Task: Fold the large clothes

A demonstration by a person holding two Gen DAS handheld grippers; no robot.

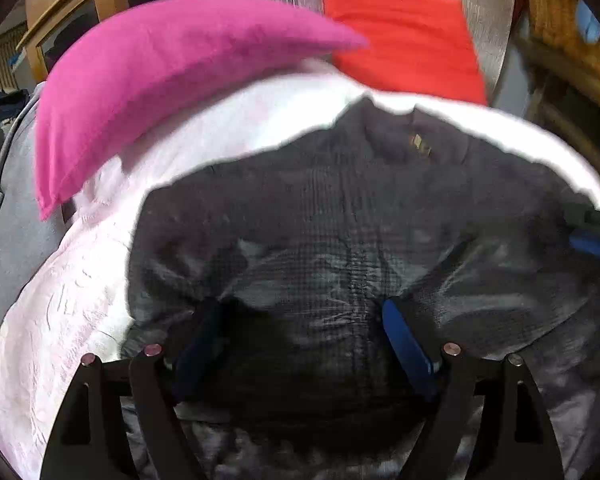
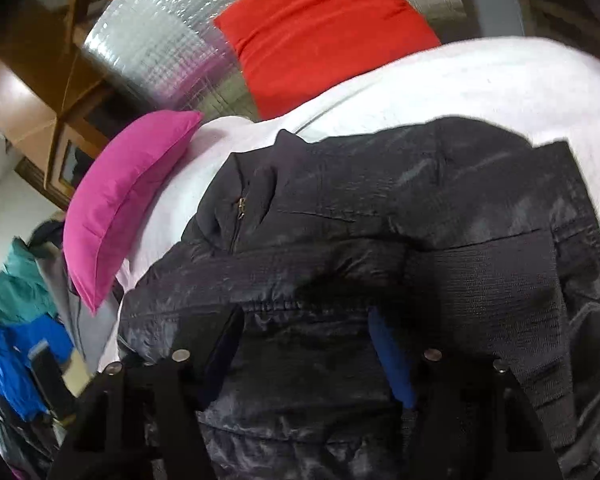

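A black padded jacket (image 1: 340, 208) lies front up on a white sheet (image 1: 228, 128), collar and brass zip pull (image 1: 420, 145) at the far end. Its sleeves lie folded in across the body. My left gripper (image 1: 302, 312) hovers open over the jacket's lower middle, its blue pads wide apart and gripping nothing. At the far right edge of the left wrist view, a blue pad of the other gripper (image 1: 592, 242) shows by the jacket's side. In the right wrist view the same jacket (image 2: 380, 220) fills the frame, and my right gripper (image 2: 306, 320) stands open above a sleeve cuff (image 2: 268, 303).
A pink pillow (image 1: 160, 76) and a red pillow (image 1: 404, 36) lean at the head of the bed against a silver quilted panel (image 2: 152, 52). A wooden cabinet (image 1: 84, 4) stands behind. A grey garment (image 1: 8, 220) and a blue and teal jacket (image 2: 16, 320) lie off the left side.
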